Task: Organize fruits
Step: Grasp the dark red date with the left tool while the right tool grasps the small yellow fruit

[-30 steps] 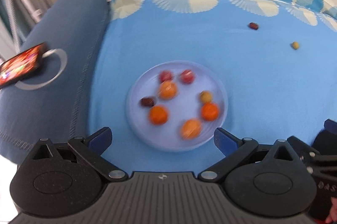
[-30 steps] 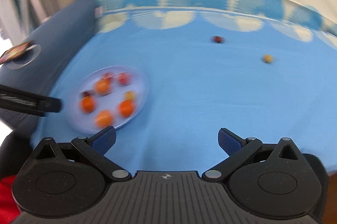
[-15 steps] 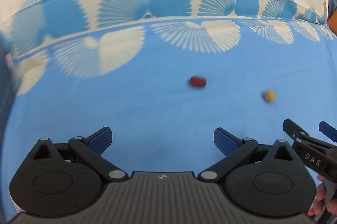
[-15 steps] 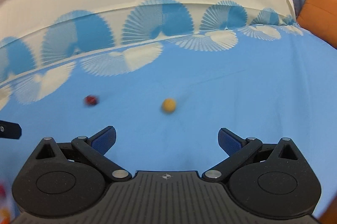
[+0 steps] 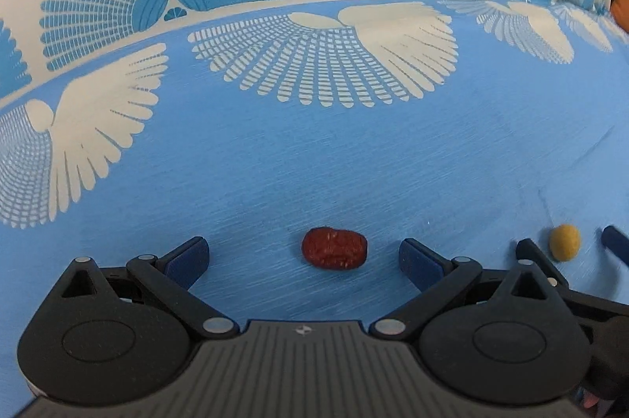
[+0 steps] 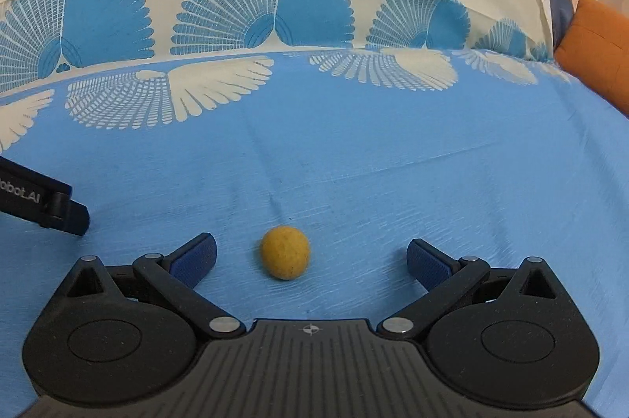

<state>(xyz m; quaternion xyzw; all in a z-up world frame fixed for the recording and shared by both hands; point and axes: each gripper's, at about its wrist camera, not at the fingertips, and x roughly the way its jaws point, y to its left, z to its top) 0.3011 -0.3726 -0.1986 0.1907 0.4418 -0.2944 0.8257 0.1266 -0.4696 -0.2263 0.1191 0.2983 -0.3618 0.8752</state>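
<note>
A wrinkled dark red fruit [image 5: 334, 247] lies on the blue cloth between the wide-apart fingers of my left gripper [image 5: 303, 256], which is open and not touching it. A small round yellow fruit [image 6: 285, 252] rests on the cloth between the spread fingers of my right gripper [image 6: 312, 258], also open and clear of it. The same yellow fruit [image 5: 564, 242] shows at the right edge of the left wrist view, framed by the right gripper's fingertips [image 5: 615, 241]. The plate of fruits is out of both views.
A blue and cream fan-patterned cloth [image 6: 354, 150] covers the surface, rising at the back. An orange cushion [image 6: 597, 52] sits at the far right. Part of the left gripper's body [image 6: 43, 201] juts in at the left of the right wrist view.
Both grippers swung away from the plate of fruits and came down close: the red fruit now lies between the left fingers, the yellow fruit between the right fingers. Both stayed open.
</note>
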